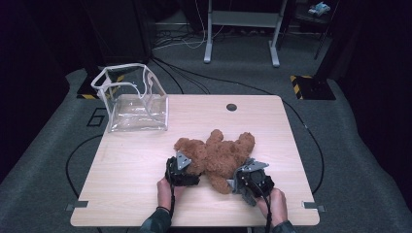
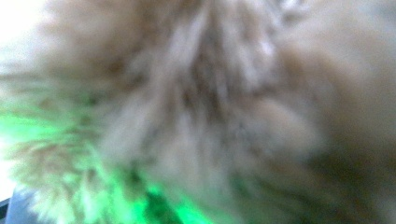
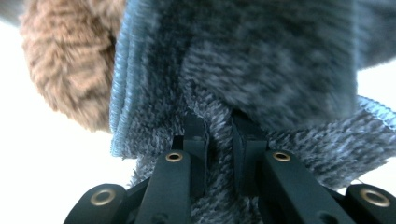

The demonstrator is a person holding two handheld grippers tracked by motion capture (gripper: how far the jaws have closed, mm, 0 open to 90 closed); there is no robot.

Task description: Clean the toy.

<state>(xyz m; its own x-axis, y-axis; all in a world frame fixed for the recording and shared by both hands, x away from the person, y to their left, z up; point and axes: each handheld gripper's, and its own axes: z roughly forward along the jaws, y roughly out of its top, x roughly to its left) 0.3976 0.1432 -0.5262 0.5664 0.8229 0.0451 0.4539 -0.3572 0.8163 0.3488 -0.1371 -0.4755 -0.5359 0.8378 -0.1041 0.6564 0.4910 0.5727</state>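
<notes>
Currently | bear (image 1: 218, 154) lying at table (image 1: 136, 160) centre, bag (image 1: 131, 99) at 10 o'clock | right gripper (image 3: 219, 140) pinching grey knit (image 3: 261, 65) tightly | left gripper (image 1: 180, 170) buried in fur, grip indeterminate | advice: be keeping both hands level while lifting.

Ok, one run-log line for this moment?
teddy bear: lying on table | right gripper: shut on grey knit fabric | left gripper: against the bear's fur | clear bag: standing open, far left
</notes>
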